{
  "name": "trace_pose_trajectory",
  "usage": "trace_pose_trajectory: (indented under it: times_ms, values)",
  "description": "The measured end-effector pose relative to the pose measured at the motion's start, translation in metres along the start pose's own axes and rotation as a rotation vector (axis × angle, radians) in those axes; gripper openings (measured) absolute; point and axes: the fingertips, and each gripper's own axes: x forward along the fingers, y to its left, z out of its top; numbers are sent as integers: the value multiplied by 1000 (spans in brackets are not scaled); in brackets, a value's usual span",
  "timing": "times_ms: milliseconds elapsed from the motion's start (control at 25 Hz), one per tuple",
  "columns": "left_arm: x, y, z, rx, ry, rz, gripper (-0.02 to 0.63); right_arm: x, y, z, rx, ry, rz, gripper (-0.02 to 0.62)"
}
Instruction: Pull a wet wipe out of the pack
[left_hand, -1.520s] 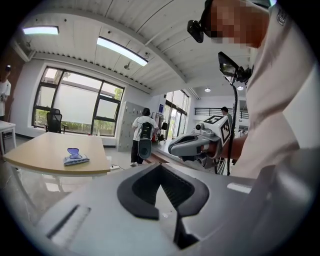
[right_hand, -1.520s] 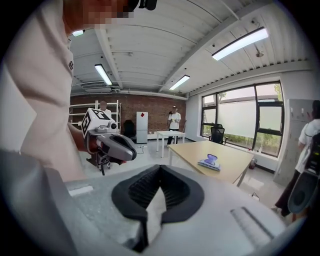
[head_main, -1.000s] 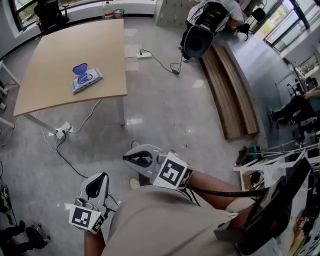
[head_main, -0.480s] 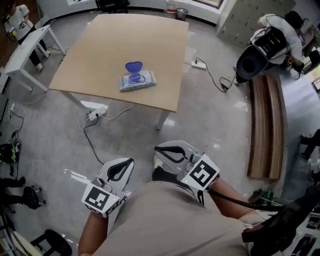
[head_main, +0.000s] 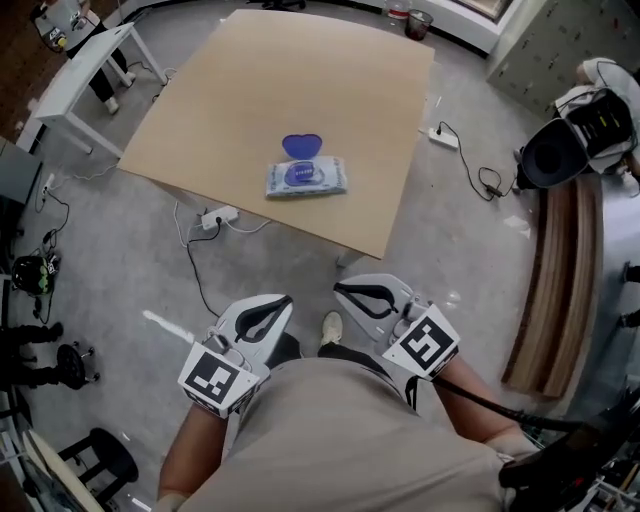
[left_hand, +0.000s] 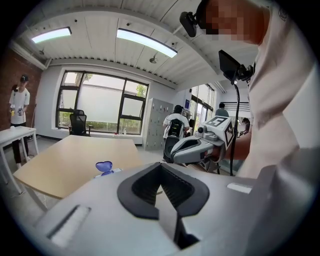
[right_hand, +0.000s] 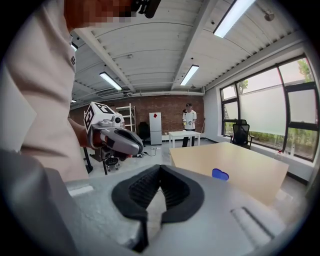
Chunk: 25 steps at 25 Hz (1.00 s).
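Wet wipe pack (head_main: 306, 178) lies mid-table (head_main: 300, 70), blue lid (head_main: 302, 146) flipped up.

Head view: within the last second the table has swung from far off to the left to straight ahead and nearer, so the person is walking up to it. Approach only; the pack is untouched. Left gripper (head_main: 280, 303) and right gripper (head_main: 342, 291) sit side by side at the waist, short of the table's near edge and well apart from the pack.

Left gripper view: jaws together, nothing between them. The pack (left_hand: 106, 170) is ahead on the table.

Right gripper view: jaws together, empty. The lid (right_hand: 219, 174) shows beyond them on the table.
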Motion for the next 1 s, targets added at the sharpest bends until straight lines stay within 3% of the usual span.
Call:
trace_pose_trajectory:
  times_ms: [280, 520, 720, 840, 1000]
  values:
    - [28, 79, 0, -23, 23, -53, 5, 53, -61, 7, 35, 32, -52, 2]
    - [46, 148, 10, 42, 51, -173, 5, 103, -103, 32, 50, 63, -146, 2]
    - [66, 184, -1, 75, 88, -254, 5, 129, -132, 21, 61, 110, -233, 3]
    - [81, 204, -15, 71, 122, -259, 5, 141, -147, 6, 55, 140, -254, 5]
    - [106, 217, -24, 53, 161, -219, 5, 140, -169, -16, 39, 195, -221, 38]
